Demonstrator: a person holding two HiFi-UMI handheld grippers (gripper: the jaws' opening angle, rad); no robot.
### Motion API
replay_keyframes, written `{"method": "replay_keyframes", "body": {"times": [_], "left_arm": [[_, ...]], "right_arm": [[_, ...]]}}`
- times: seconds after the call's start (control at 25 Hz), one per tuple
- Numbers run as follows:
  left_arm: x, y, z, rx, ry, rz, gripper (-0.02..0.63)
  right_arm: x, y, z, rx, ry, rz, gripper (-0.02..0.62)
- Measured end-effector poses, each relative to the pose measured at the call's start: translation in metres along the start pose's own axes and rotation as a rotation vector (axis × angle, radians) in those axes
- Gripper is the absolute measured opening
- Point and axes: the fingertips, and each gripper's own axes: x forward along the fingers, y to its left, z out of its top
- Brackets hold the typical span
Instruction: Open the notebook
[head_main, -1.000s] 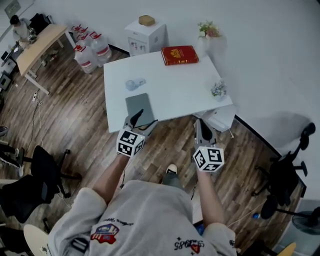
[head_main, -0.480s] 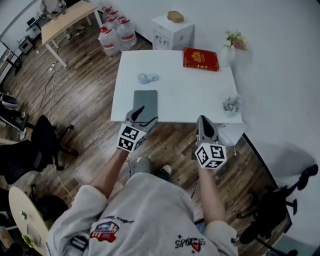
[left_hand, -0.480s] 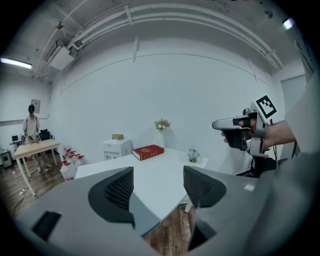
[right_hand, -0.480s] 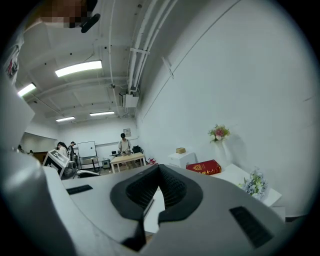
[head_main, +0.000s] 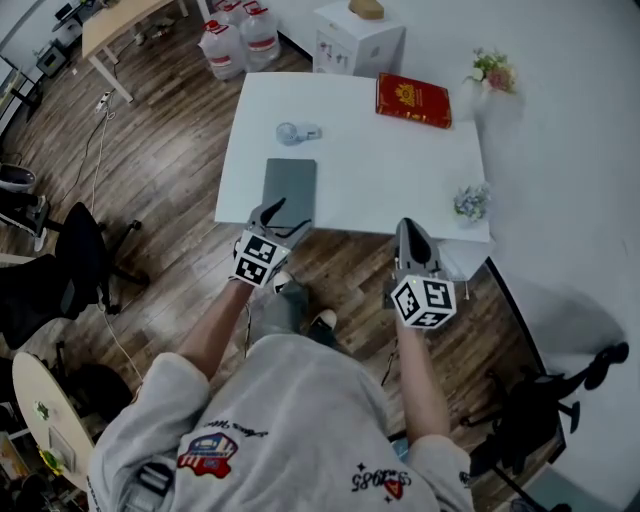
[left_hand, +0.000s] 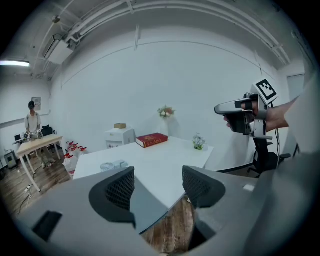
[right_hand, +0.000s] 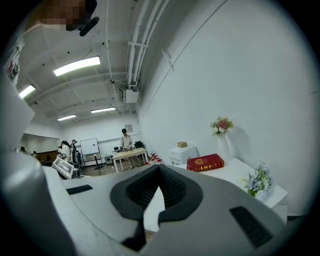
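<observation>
Well apart from the red book (head_main: 413, 100) lies the closed notebook (head_main: 289, 185).

Looks smooth and matt white on the bench (head_main: 360, 170). Shows dull, even grey on the notebook (head_main: 289, 185) cover. Slightly glossy red on the book (head_main: 413, 100). Brown wood-grain planks for the floor (head_main: 170, 190). Matt grey plastic on the left gripper (left_hand: 158, 182), with black ribbed pads (left_hand: 121, 189). Soft grey cloth on the sweatshirt (head_main: 290, 420).

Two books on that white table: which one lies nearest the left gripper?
The grey notebook, at the near edge of the table, just ahead of the left gripper; the red book lies at the far edge.
</observation>
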Motion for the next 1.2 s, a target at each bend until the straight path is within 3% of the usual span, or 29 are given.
{"method": "replay_keyframes", "body": {"times": [0.28, 0.76, 1.2], "left_arm": [[0.031, 0.000, -0.041, 0.097, 0.109, -0.030, 0.292], [0.080, -0.010, -0.109, 0.425, 0.289, -0.100, 0.269], [0.116, -0.012, -0.148, 0.557, 0.397, -0.102, 0.201]], "right_arm": [[0.004, -0.012, -0.024, 0.023, 0.043, -0.023, -0.008], [-0.014, -0.037, -0.054, 0.048, 0.079, -0.091, -0.008], [-0.034, -0.058, -0.071, 0.058, 0.110, -0.157, -0.008]]}}
